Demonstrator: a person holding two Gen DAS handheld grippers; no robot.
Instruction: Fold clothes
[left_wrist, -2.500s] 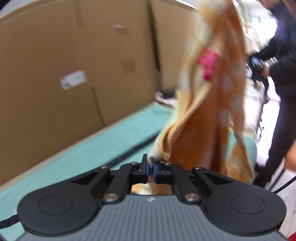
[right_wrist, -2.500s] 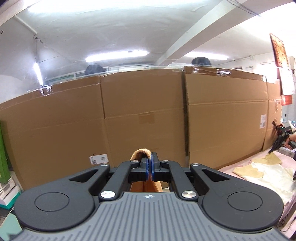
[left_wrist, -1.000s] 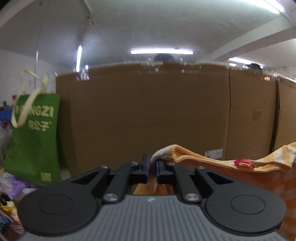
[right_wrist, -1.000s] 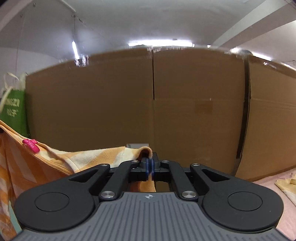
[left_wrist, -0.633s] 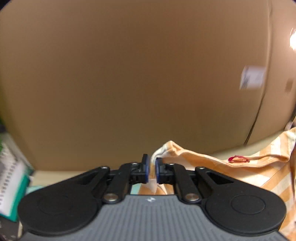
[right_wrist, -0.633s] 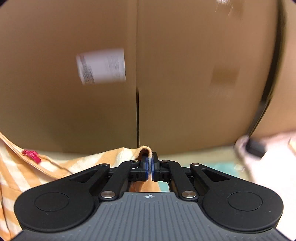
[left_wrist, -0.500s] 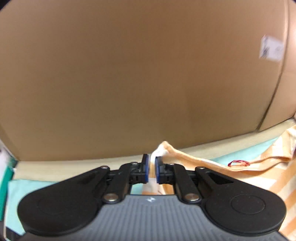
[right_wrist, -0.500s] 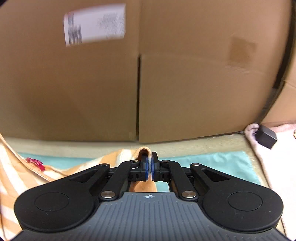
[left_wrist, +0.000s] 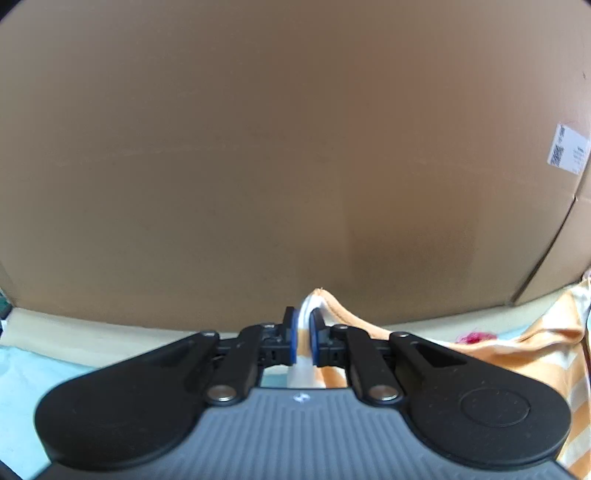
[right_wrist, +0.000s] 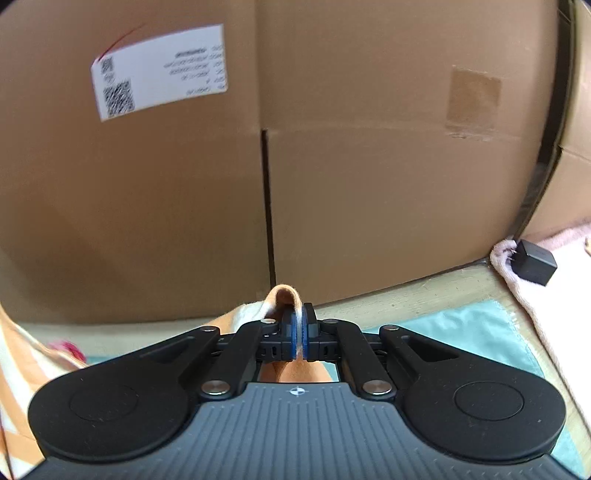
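An orange-and-white striped garment (left_wrist: 524, 354) with a small pink tag (left_wrist: 476, 336) stretches between both grippers. My left gripper (left_wrist: 302, 334) is shut on one corner of it, and the cloth runs off to the right in the left wrist view. In the right wrist view my right gripper (right_wrist: 298, 334) is shut on the other corner, with the garment (right_wrist: 22, 369) spreading away to the left. Both grippers point down towards the teal cloth (right_wrist: 476, 332) on the table, close to the cardboard wall (right_wrist: 369, 184).
Big cardboard boxes (left_wrist: 258, 166) stand right behind the table and fill both views; one bears a white label (right_wrist: 159, 70). At the right lie a pink fleece (right_wrist: 546, 295) and a black charger block (right_wrist: 535, 262). A beige table edge (left_wrist: 74, 332) borders the teal cloth.
Both grippers came down from high up, where the ceiling and box tops showed, to just above the table. The garment came down with them, still gripped at both corners.
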